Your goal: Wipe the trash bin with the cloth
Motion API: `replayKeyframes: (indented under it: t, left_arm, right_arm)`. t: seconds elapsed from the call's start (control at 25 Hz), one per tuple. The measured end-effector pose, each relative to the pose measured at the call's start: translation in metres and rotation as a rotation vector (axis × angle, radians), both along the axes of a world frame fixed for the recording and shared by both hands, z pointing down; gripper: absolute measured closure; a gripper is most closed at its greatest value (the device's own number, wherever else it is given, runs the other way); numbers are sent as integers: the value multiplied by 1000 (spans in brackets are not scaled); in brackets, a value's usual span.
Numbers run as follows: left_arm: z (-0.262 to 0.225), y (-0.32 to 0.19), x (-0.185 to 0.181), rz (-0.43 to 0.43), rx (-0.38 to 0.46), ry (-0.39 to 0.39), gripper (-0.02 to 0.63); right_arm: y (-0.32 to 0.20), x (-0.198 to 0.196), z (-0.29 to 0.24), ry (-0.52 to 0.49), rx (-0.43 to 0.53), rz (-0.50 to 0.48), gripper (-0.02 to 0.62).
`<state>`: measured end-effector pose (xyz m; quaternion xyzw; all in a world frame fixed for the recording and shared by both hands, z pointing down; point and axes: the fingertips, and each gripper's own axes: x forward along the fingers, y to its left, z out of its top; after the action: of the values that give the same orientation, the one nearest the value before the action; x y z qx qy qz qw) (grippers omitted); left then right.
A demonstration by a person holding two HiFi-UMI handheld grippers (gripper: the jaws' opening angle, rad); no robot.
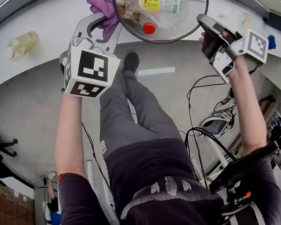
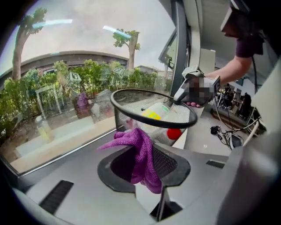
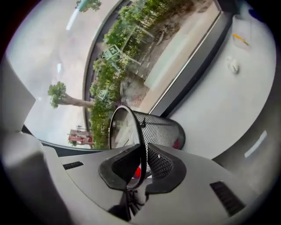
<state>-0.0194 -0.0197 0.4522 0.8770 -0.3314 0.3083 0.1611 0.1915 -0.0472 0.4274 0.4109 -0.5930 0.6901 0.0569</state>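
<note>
Top centre of the head view, the mesh trash bin [image 1: 195, 7] is braced by the right gripper [image 1: 205, 22] – jaws clamped narrow on its rim, presumably to steady it – while the left gripper [image 1: 102, 22] pinches the purple cloth [image 1: 99, 8] at the outer wall for wiping, a bottle [image 1: 158, 2] inside.

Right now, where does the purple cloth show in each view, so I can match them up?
Head view: purple cloth at the top, left of centre, pinched in the left tongs beside the trash bin.
Left gripper view: purple cloth at centre, hanging between the jaws.
Right gripper view: not in it.
Shared landmark: the black mesh trash bin, in all three.
</note>
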Motion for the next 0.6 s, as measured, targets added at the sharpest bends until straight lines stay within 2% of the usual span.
replayKeyframes:
  t: [0.08, 0.2, 0.32, 0.4, 0.48, 0.6]
  left_arm:
    - [-2, 25, 27, 74, -12, 22, 515]
    - [-8, 43, 52, 133, -9, 38, 515]
    - [-11, 44, 57, 112, -33, 82, 515]
    - [-14, 40, 52, 80, -42, 111, 515]
    - [-17, 30, 41, 28, -39, 126, 515]
    - [-20, 6, 18, -42, -15, 118, 515]
  right_arm:
    - [20, -8, -2, -76, -41, 30, 554]
    - [30, -19, -4, -111, -64, 40, 553]
    - [33, -22, -4, -150, -95, 85, 554]
    - [39, -26, -5, -181, -112, 76, 554]
    - [43, -28, -5, -148, -89, 19, 549]
    - [32, -10, -5, 52, 11, -76, 464]
